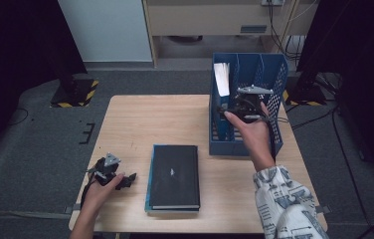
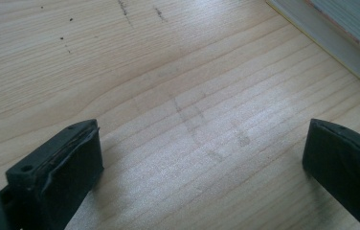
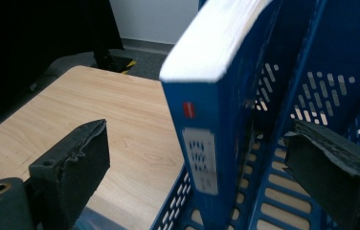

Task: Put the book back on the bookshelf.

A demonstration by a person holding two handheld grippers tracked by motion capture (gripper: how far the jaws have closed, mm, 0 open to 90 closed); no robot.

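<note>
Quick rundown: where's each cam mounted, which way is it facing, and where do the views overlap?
High view: above the person's side, looking forward and down at the table; both forearms, left hand-held gripper, right hand-held gripper.
Left gripper view: on the left hand-held gripper, facing bare tabletop; open jaws.
Right gripper view: on the right hand-held gripper, facing the blue book in the blue file rack; open jaws.
High and right views share book and rack.

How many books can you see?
3, maybe more hidden. One blue book stands in the rack's left slot. A black book lies flat on another book on the table.
</note>
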